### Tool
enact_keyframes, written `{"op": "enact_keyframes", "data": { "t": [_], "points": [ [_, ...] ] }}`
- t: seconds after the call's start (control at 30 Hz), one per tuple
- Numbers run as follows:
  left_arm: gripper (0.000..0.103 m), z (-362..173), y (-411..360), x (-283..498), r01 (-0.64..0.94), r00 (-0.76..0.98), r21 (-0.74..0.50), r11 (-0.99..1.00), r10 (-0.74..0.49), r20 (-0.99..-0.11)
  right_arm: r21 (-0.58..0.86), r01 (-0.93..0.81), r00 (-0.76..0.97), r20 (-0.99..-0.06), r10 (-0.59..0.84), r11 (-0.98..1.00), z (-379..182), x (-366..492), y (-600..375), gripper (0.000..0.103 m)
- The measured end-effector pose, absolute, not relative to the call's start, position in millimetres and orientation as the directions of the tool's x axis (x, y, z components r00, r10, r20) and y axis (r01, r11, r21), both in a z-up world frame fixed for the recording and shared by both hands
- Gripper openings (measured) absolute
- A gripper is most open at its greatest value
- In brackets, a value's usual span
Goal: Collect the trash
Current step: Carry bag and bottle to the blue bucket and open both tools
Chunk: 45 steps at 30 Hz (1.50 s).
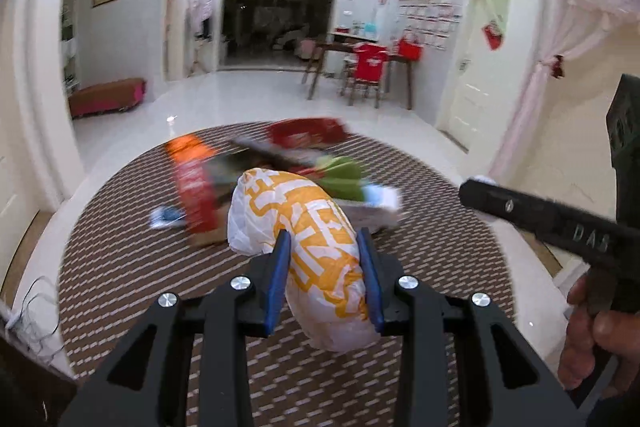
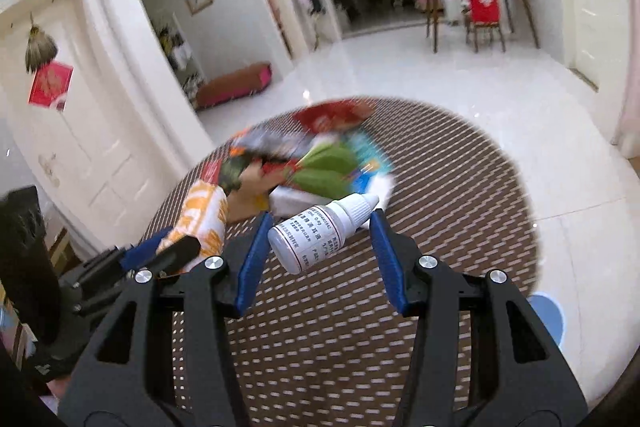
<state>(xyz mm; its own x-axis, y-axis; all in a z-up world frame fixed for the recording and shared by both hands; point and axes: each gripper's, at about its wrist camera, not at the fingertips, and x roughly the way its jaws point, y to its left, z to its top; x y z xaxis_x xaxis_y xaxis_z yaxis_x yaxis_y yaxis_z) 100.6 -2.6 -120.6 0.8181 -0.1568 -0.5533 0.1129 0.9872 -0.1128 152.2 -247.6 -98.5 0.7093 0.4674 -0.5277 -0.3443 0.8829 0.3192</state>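
Note:
My left gripper is shut on a crumpled white and orange wrapper and holds it above the round table. The wrapper also shows in the right wrist view. My right gripper holds a small white dropper bottle with a printed label, lying slantwise between its blue pads, above the table. A blurred pile of trash lies on the far half of the table: red and orange packets, a green wrapper, white paper. The pile also shows in the right wrist view.
The table has a brown woven cover. The right gripper's black body and a hand are at the right of the left view. Beyond lie white floor tiles, a low red bench, a wooden table with chairs. A blue stool stands by the table.

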Motion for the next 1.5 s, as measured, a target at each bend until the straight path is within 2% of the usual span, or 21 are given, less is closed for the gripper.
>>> {"op": "enact_keyframes", "data": {
  "t": [0.23,0.43,0.7,0.97,1.07,1.1,1.13,1.17,1.2,1.3,1.43,1.5],
  "points": [
    [0.033,-111,-95,129,0.291,0.785,-0.121,0.949,-0.309,-0.536,0.333,-0.192,0.792,-0.503,0.346,0.923,-86,164,-341,0.050],
    [0.033,-131,-188,160,0.427,0.685,-0.156,0.891,-0.431,-0.587,0.382,0.003,0.784,-0.574,0.235,0.924,-123,180,-438,0.050],
    [0.033,-200,-293,204,0.519,0.534,-0.130,0.845,-0.439,-0.722,0.452,0.208,0.660,-0.719,0.217,0.867,-220,202,-526,0.050],
    [0.034,-266,-355,246,0.544,0.404,-0.130,0.829,-0.395,-0.825,0.514,0.326,0.574,-0.774,0.266,0.793,-293,214,-571,0.050],
    [0.041,-282,-371,265,0.547,0.367,-0.138,0.826,-0.385,-0.847,0.553,0.344,0.570,-0.765,0.299,0.759,-310,218,-584,0.051],
    [0.053,-285,-374,265,0.545,0.359,-0.136,0.828,-0.377,-0.854,0.559,0.349,0.570,-0.764,0.303,0.752,-312,219,-587,0.053],
    [0.068,-288,-376,270,0.537,0.356,-0.134,0.833,-0.368,-0.859,0.572,0.360,0.568,-0.761,0.314,0.737,-315,221,-591,0.062],
    [0.074,-289,-380,272,0.531,0.365,-0.128,0.837,-0.363,-0.857,0.583,0.364,0.568,-0.757,0.322,0.727,-319,219,-596,0.069],
    [0.079,-290,-380,272,0.528,0.377,-0.123,0.840,-0.362,-0.852,0.590,0.369,0.569,-0.754,0.328,0.718,-321,220,-597,0.071],
    [0.086,-287,-382,267,0.525,0.412,-0.098,0.846,-0.353,-0.840,0.584,0.377,0.570,-0.758,0.316,0.719,-321,216,-601,0.077],
    [0.088,-273,-377,259,0.516,0.447,-0.075,0.853,-0.343,-0.826,0.581,0.379,0.587,-0.753,0.298,0.721,-316,219,-605,0.094],
    [0.089,-264,-377,252,0.518,0.459,-0.070,0.853,-0.346,-0.818,0.573,0.380,0.599,-0.751,0.279,0.726,-308,216,-603,0.097]
  ]
}}
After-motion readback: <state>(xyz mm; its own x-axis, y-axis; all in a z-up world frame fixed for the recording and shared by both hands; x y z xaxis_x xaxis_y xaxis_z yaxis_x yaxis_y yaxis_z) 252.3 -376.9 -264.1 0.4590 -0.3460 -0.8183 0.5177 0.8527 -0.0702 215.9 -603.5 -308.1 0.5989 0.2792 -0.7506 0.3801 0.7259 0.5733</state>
